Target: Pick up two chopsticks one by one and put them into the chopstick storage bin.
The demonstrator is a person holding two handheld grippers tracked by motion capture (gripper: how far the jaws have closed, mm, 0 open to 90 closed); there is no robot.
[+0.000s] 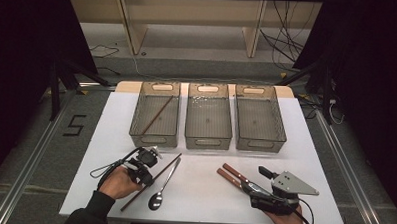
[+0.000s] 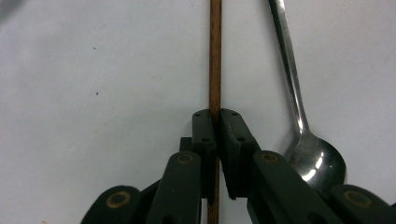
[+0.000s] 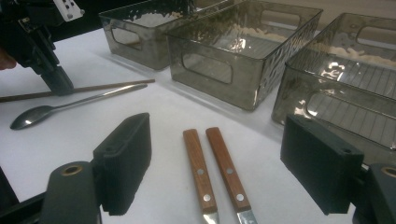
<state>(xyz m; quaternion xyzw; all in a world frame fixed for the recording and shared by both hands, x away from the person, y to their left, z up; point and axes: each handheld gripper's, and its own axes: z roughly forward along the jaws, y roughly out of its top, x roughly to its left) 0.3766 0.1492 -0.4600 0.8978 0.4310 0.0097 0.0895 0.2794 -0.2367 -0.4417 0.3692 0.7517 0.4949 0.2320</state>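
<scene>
A brown wooden chopstick [image 1: 154, 179] [image 2: 215, 56] lies slanted on the white table, and my left gripper [image 1: 145, 178] [image 2: 217, 114] is shut on it near its middle, pads pressing both sides. A metal spoon [image 1: 163, 183] [image 2: 299, 107] lies just beside the chopstick, untouched. My right gripper [image 1: 253, 185] [image 3: 219, 156] rests open at the front right. Two wooden-handled knives [image 1: 233, 175] [image 3: 212, 170] lie side by side between its wide jaws, which do not touch them. The right gripper view also shows the left gripper [image 3: 58, 81] on the chopstick [image 3: 102, 87].
Three smoky clear bins stand in a row at the back: left bin [image 1: 136, 121] with a second chopstick [image 1: 157, 115] inside, middle bin [image 1: 207, 140], right bin [image 1: 281, 127]. The white table [image 1: 198, 192] ends close in front of both hands.
</scene>
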